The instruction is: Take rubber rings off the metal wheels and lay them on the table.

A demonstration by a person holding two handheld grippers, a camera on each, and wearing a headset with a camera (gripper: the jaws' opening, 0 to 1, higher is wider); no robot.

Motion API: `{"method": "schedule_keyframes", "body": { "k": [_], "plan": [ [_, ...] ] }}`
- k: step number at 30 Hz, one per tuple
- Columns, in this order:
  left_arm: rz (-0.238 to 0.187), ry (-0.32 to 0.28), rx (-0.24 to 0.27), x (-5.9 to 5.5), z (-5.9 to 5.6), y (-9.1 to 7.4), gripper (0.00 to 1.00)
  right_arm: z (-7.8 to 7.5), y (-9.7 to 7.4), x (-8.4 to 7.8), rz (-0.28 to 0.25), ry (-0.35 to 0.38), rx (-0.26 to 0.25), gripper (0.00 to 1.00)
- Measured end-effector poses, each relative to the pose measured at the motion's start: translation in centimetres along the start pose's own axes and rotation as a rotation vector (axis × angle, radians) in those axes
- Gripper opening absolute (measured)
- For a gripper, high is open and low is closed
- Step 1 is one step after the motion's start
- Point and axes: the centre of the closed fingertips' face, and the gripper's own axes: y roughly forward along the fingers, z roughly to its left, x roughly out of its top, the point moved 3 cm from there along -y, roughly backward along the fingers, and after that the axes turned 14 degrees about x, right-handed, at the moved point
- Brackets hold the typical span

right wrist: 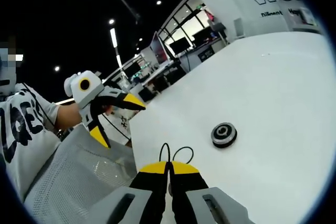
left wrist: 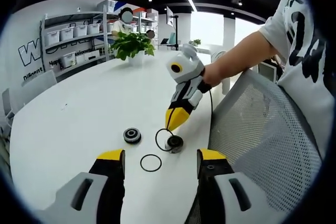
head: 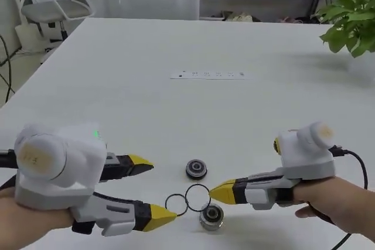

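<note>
rubber ring (head: 198, 185) clamped, r gripper (head: 211, 192); l gripper (head: 164, 190) wide

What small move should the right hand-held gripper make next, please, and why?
Probably lower and open: the right hand-held gripper is shut on a rubber ring beside the silvery wheel, and another ring already lies on the table.

- Flat rectangular tabletop (head: 234, 115): plain white.
- Thin round rubber rings (head: 166, 204): black.
- Round metal wheel (head: 196, 168): silver hub, black rim.
- Second round metal wheel (head: 211, 216): bare silver.
- Left gripper (head: 164, 191) and right gripper (head: 212, 192): white bodies, grey-black jaws, yellow tips.
</note>
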Motion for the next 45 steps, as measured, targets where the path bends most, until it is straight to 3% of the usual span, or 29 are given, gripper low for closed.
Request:
{"method": "schedule_keyframes", "body": {
  "k": [18,26,45],
  "plan": [
    [0.001,-0.017,0.050,-0.5,0.9,-1.4,0.55,-0.4,2.6,1.2,0.003,-0.022,0.011,0.00],
    [-0.001,-0.025,0.061,-0.7,1.1,-1.8,0.55,-1.0,3.4,1.3,0.000,-0.017,-0.010,0.00],
    [0.012,-0.032,0.063,-1.1,1.2,-1.9,0.55,-2.5,4.5,-0.2,0.044,0.022,-0.073,0.00]
  ]
}}
